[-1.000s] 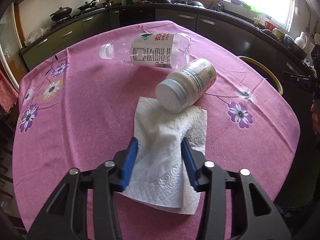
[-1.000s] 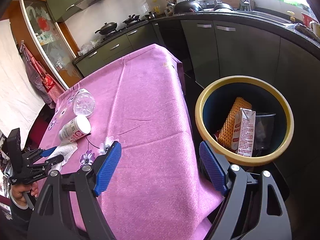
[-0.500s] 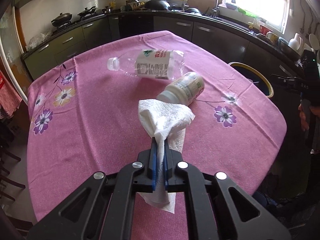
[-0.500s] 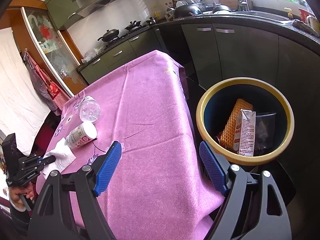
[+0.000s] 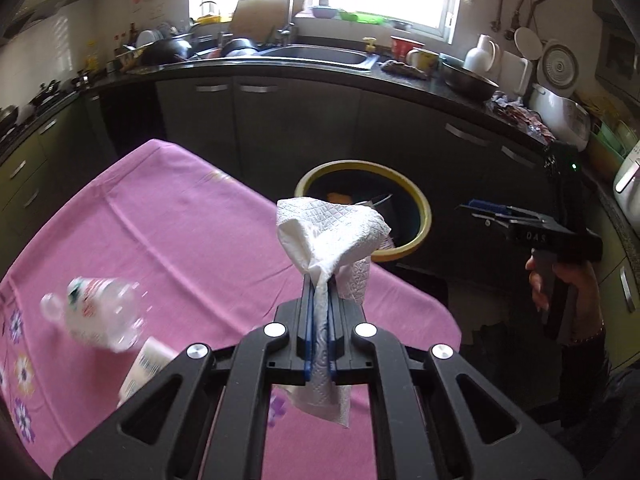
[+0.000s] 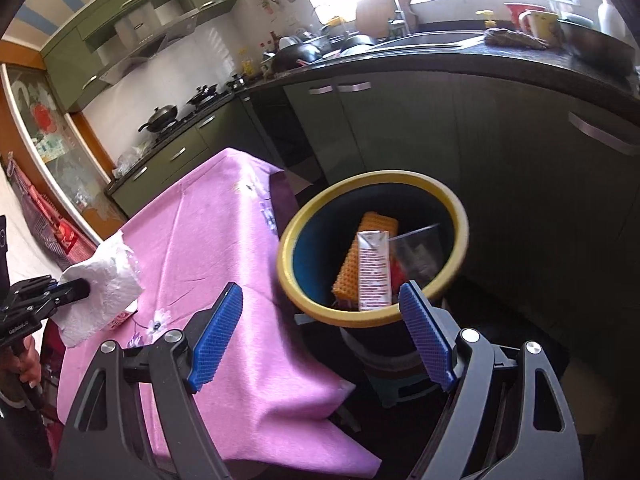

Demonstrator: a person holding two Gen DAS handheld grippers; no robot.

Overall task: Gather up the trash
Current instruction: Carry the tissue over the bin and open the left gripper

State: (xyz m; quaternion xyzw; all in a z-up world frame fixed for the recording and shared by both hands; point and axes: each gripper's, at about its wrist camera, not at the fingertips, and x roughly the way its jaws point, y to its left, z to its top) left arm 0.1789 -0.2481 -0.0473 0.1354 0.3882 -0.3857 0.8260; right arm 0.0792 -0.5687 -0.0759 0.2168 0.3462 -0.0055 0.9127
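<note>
On the pink flowered desk (image 5: 192, 240) lie one clear plastic bottle (image 5: 100, 314) and one white jar (image 5: 146, 368). One crumpled white paper towel (image 5: 328, 236) is pinched between the left tool (image 5: 318, 320)'s blue fingers, above the desk. The right tool (image 6: 320, 340) is released and empty.

Embossed white paper towel (image 5: 328, 236), matt pink cloth tablecloth (image 5: 180, 240), clear glossy plastic bottle (image 5: 100, 312).
</note>
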